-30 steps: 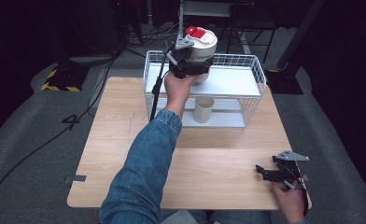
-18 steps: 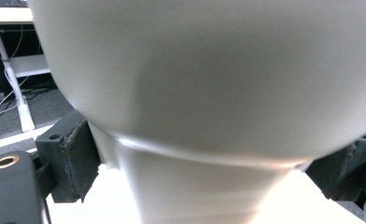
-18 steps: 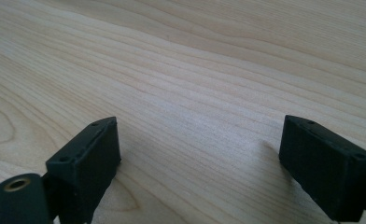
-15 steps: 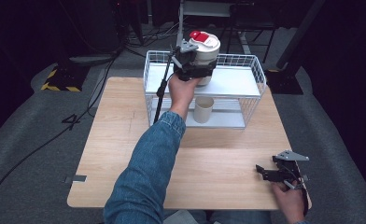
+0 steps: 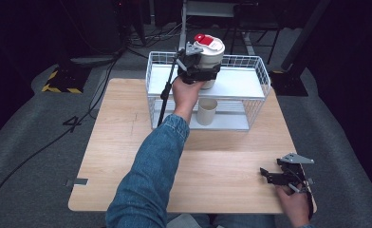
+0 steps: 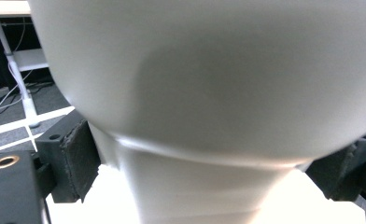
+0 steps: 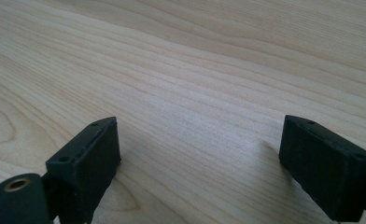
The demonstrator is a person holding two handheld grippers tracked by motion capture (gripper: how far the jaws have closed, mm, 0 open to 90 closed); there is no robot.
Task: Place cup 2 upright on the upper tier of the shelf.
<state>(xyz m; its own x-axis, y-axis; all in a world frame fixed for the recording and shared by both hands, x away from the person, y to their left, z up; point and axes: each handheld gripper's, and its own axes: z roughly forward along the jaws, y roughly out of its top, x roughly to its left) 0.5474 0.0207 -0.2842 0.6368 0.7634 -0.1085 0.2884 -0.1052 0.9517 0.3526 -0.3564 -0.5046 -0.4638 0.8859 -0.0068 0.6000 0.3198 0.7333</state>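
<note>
White container (image 5: 209, 53) with a red cap, upright, gripped at its narrower lower part by the left hand-held gripper (image 5: 197, 71) and held over the top shelf of the white wire rack (image 5: 257, 83). Its pale wall bulges wide above the jaws in the left gripper view (image 6: 204, 84). A beige cup (image 5: 206, 112) stands upright on the rack's lower shelf, directly below.

Dim lab: floor cables (image 5: 41, 147), hazard-striped block (image 5: 60, 81), test table (image 5: 117, 142).
</note>
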